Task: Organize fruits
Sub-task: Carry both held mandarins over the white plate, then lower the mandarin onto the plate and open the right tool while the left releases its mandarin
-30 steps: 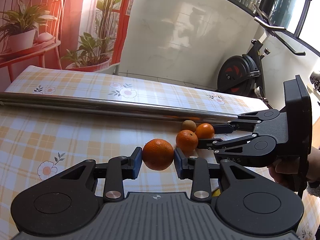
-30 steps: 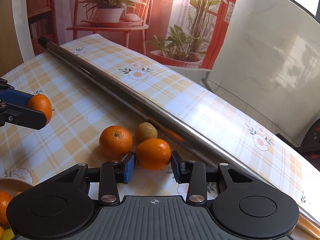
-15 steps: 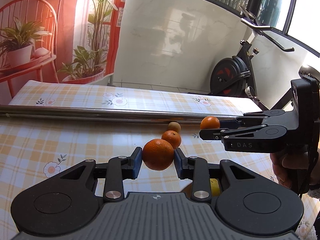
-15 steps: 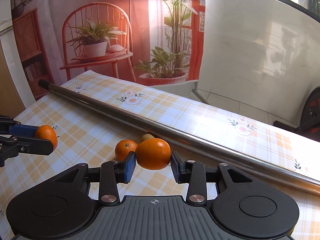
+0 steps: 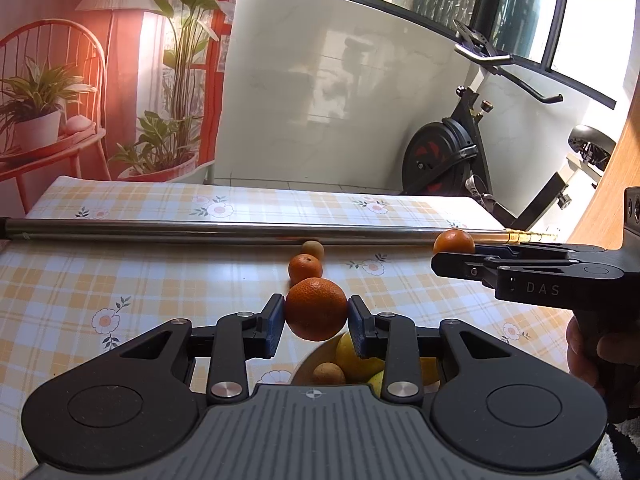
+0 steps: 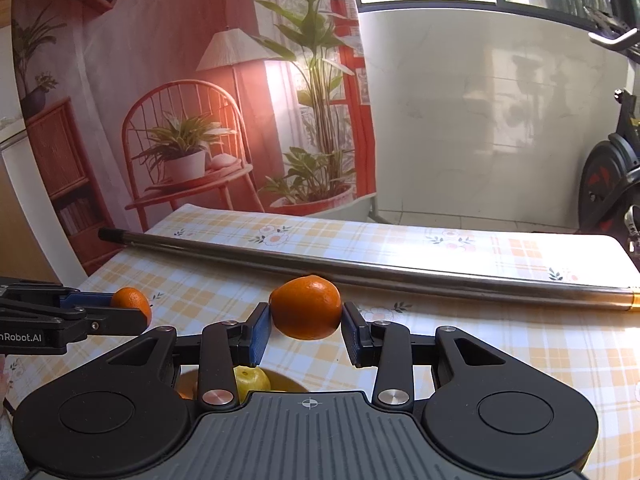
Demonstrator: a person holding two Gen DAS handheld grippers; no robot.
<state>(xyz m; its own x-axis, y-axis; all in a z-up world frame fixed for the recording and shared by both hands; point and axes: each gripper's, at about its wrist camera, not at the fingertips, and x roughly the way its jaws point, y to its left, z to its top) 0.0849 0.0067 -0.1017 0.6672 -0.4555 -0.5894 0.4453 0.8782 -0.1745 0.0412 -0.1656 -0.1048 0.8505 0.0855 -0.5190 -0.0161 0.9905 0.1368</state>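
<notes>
Both tools, left tool (image 5: 316,316) and right tool (image 6: 306,330), have lifted their round orange fruits off the checked worktop (image 5: 160,280), each gripping one, above the fruit bowl (image 5: 316,364).

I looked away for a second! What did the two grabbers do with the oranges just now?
The right gripper lifted its orange off the table and carried it back over the fruit bowl. The left gripper raised its orange there too. Both jaws stayed shut. One orange on the table, the small brown fruit and the metal pole stayed put.
</notes>
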